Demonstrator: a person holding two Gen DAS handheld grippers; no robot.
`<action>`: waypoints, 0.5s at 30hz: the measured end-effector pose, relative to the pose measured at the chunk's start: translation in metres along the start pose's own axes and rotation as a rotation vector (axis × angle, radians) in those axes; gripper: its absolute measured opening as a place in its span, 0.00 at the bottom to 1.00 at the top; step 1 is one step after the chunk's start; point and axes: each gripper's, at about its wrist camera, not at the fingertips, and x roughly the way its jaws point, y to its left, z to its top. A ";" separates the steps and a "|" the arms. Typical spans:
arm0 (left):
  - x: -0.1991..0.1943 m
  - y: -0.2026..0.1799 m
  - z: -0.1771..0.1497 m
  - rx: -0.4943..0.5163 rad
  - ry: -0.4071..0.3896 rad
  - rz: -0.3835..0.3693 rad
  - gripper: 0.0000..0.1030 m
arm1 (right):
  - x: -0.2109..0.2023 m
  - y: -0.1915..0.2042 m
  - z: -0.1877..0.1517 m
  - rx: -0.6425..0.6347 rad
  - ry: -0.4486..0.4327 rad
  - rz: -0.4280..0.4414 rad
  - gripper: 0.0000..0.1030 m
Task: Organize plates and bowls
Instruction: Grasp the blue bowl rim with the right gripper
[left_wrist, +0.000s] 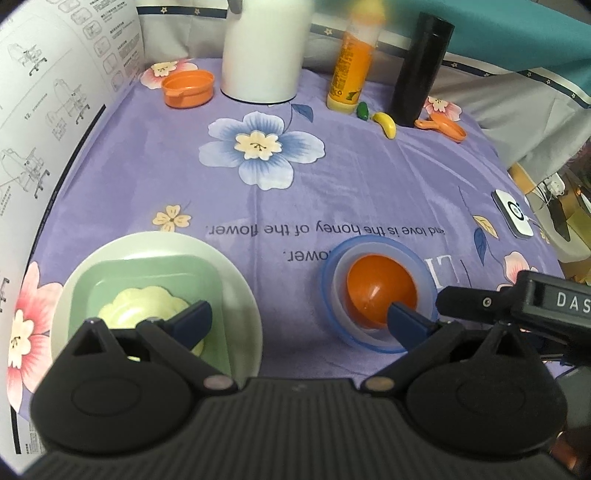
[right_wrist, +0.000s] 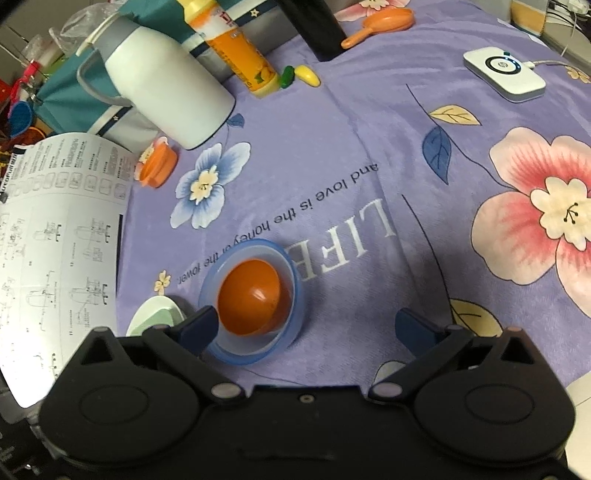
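You held both grippers low over a purple floral tablecloth (left_wrist: 369, 177). Your left gripper (left_wrist: 301, 325) was spread wide and held nothing; one blue fingertip (left_wrist: 194, 319) hung over the plate stack, the other over the bowl stack. Your right gripper (right_wrist: 308, 328) was also spread wide and empty, its left fingertip (right_wrist: 199, 326) just beside the bowl stack's rim.

The plate stack sat on the cloth at the near left: a round white plate (left_wrist: 243, 291) at the bottom, a square green plate (left_wrist: 147, 277) on it, and a small pale yellow scalloped dish (left_wrist: 144, 302) on top. To its right, well apart, an orange bowl (left_wrist: 380, 288) nested inside a translucent blue bowl (left_wrist: 336, 266).

At the far side of the cloth stood a white jug (left_wrist: 262, 55), an orange bottle (left_wrist: 352, 62) and a black flask (left_wrist: 421, 70). An orange cup (left_wrist: 188, 88) sat left of the jug. Near the flask lay a toy banana (left_wrist: 386, 123), a small green toy (left_wrist: 362, 110) and an orange scoop (left_wrist: 443, 127). A white device (right_wrist: 504, 74) lay toward the cloth's right edge, and a printed instruction sheet (left_wrist: 44, 110) lay along the left.
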 end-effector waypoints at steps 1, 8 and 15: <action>0.001 0.001 0.000 0.000 0.000 -0.001 1.00 | 0.002 0.000 0.000 0.000 0.005 -0.006 1.00; 0.006 0.001 -0.002 0.029 -0.007 -0.020 1.00 | 0.006 0.002 0.002 0.008 0.001 -0.059 1.00; 0.009 -0.001 0.002 0.066 -0.022 -0.022 1.00 | 0.015 0.002 0.007 0.045 0.020 -0.048 1.00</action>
